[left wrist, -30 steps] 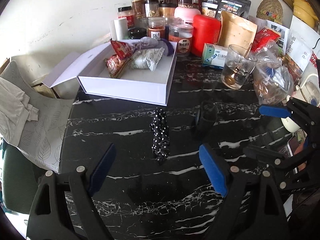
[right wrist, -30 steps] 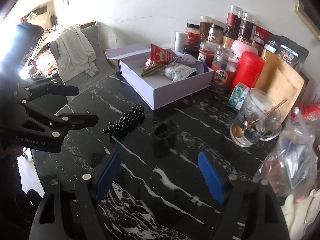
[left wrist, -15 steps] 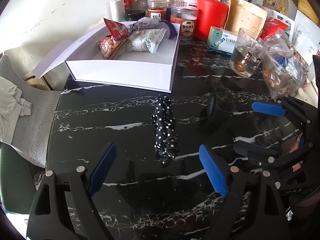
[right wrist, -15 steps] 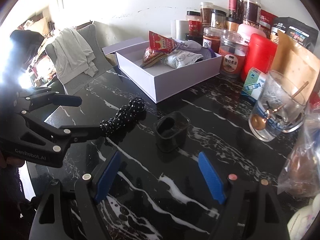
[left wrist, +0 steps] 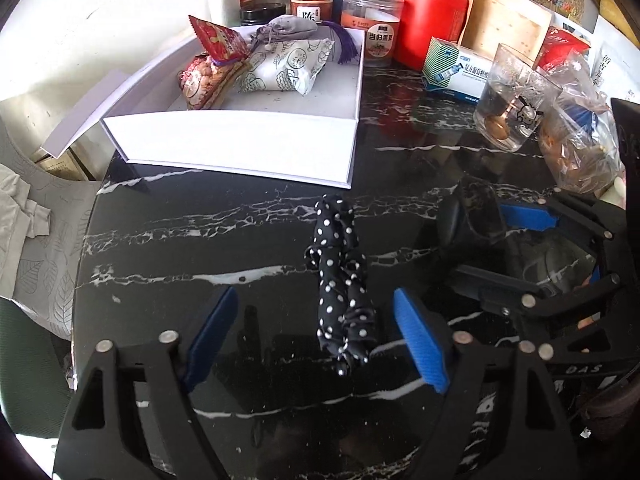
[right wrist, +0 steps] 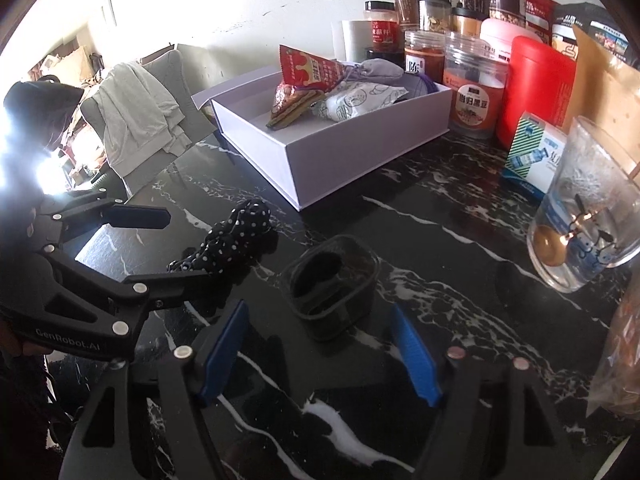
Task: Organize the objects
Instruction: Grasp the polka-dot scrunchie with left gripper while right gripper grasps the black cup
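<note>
Left wrist view: the polka-dot scrunchie [left wrist: 343, 280] lies on the tabletop [left wrist: 200, 240], its near end between my left gripper [left wrist: 316, 336] fingers [left wrist: 420, 344]; they are closing, not yet touching it.

Right wrist view: the black container [right wrist: 332, 284] sits just ahead of my right gripper [right wrist: 318, 356] fingers [right wrist: 412, 354], closing, nothing held.

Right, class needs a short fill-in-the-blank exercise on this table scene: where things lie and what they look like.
1. The black cloth has white ____ on it.
2. The snack packets lie inside the white ____.
3. The spoon stands in the clear ____.
4. The canister beside the label jar is ____.

Missing words: dots; box; glass; red
</note>
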`<action>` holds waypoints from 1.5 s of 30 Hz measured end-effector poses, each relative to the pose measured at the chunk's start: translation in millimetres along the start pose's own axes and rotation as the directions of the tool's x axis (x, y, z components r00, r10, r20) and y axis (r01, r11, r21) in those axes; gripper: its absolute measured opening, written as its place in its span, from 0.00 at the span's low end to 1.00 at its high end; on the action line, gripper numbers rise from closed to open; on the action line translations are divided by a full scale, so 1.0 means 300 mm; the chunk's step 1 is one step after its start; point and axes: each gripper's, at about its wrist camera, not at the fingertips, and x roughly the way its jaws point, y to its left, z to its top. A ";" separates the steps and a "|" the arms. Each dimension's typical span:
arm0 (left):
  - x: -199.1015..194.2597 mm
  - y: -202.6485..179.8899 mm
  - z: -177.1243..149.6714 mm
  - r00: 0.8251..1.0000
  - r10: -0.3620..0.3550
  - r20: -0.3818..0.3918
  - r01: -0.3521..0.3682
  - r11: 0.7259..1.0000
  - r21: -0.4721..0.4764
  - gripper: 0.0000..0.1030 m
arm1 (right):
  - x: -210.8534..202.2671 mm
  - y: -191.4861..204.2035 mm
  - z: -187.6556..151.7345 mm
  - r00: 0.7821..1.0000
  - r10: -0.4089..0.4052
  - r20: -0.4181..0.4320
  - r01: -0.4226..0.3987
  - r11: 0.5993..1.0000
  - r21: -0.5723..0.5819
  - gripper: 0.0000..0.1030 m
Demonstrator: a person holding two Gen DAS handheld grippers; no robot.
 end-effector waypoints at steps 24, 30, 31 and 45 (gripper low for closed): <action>-0.006 -0.030 -0.054 0.999 -0.040 -0.026 0.040 0.999 0.019 0.29 | -0.014 0.009 -0.034 1.000 0.012 -0.025 -0.014 0.998 -0.057 0.48; -0.036 -0.055 -0.102 0.999 -0.038 -0.030 0.039 0.998 0.042 0.29 | -0.054 0.023 -0.080 0.999 0.020 -0.036 -0.022 0.997 -0.080 0.48; -0.041 -0.055 -0.108 0.999 -0.037 -0.028 0.038 0.998 0.043 0.29 | -0.060 0.025 -0.088 0.999 0.022 -0.037 -0.025 0.996 -0.085 0.48; -0.012 -0.047 -0.076 0.998 -0.050 0.047 0.049 0.999 0.011 0.37 | -0.070 0.027 -0.128 0.999 0.035 -0.034 -0.036 0.999 -0.037 0.67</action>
